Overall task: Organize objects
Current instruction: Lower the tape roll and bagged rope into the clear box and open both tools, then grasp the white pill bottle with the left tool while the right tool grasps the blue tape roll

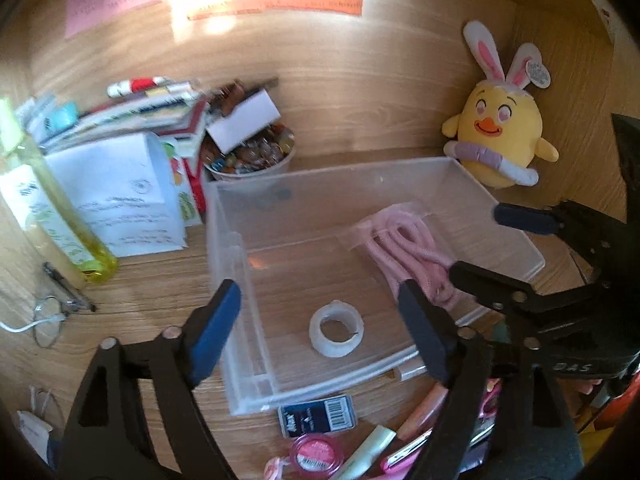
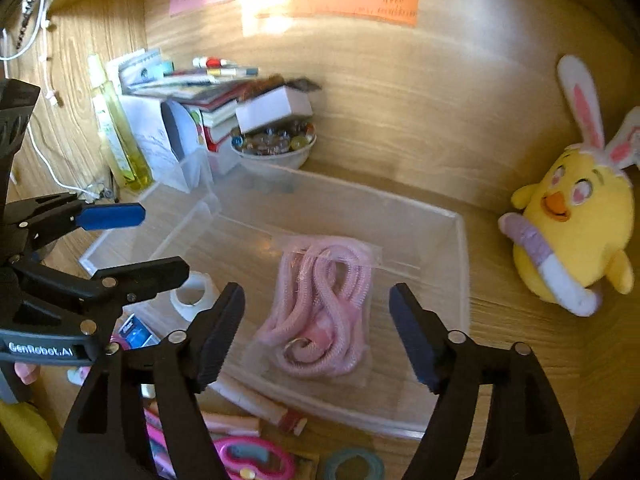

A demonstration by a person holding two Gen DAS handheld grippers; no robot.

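Both our grippers hang over the clear bin (image 1: 224,216), jaws wide and empty. The left gripper (image 1: 320,320) stands above the tape roll (image 1: 337,329), the right gripper (image 2: 316,332) above the bagged pink cord (image 2: 320,304). The loose things still to sort lie on the surface below the bin's near wall, about equally near to both.

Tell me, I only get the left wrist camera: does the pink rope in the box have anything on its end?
Observer: Yes, a metal ring sits at the near end of the pink rope, inside its clear bag.
Operator: What else is in front of the box that I can't see?
Observer: A green tape ring lies on the desk, just outside the near wall of the clear box.
Operator: Is the right gripper holding something?
Observer: No, the right gripper is open and empty; the rope bag shows between its fingers, untouched.
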